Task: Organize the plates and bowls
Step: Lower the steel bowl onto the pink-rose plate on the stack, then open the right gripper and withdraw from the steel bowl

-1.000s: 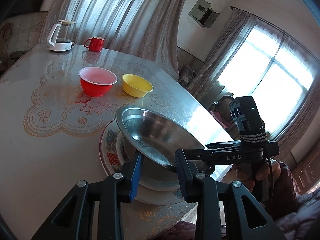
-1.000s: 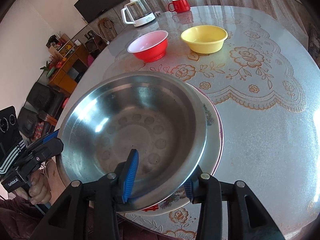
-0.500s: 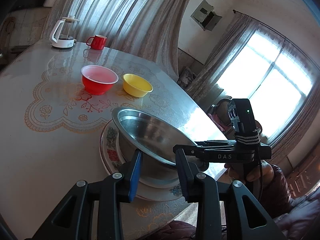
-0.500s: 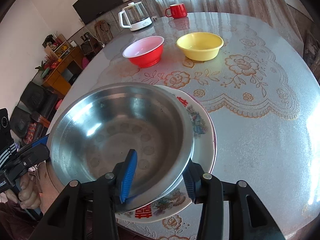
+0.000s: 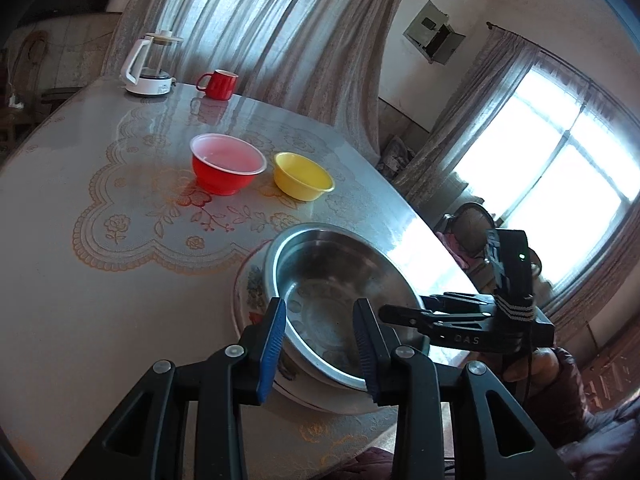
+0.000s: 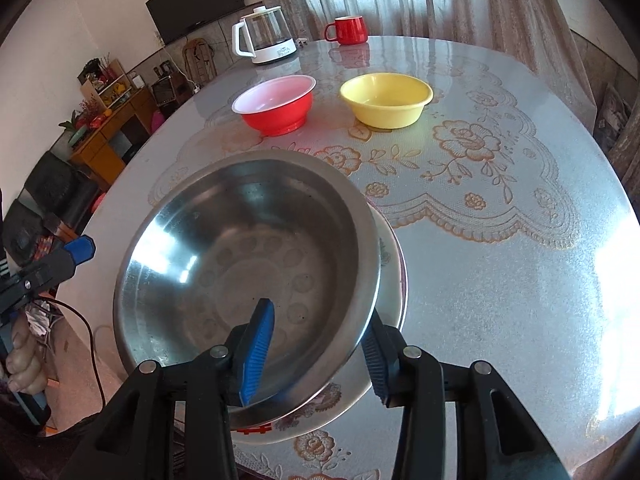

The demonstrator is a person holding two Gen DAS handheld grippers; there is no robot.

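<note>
A steel bowl [image 5: 336,288] [image 6: 248,264] sits on a flowered plate [image 5: 250,292] [image 6: 390,268] at the table's near edge. My left gripper [image 5: 320,344] is open, its fingers straddling the bowl's near rim without touching it. My right gripper [image 6: 320,356] is open with one finger inside the bowl and one outside its rim; it shows in the left wrist view [image 5: 404,314] at the bowl's right rim. A red bowl [image 5: 227,164] [image 6: 276,104] and a yellow bowl [image 5: 303,176] [image 6: 386,98] stand side by side farther back.
A white kettle [image 5: 150,66] [image 6: 266,38] and a red mug [image 5: 218,83] [image 6: 349,30] stand at the table's far edge. The table [image 5: 80,300] has a lace-pattern cover. Curtains and a bright window lie beyond it.
The steel bowl has come down from a tilted, raised pose to rest on the flowered plate. My left gripper has drawn back slightly to the left. My right gripper's jaws have opened wider around the rim.
</note>
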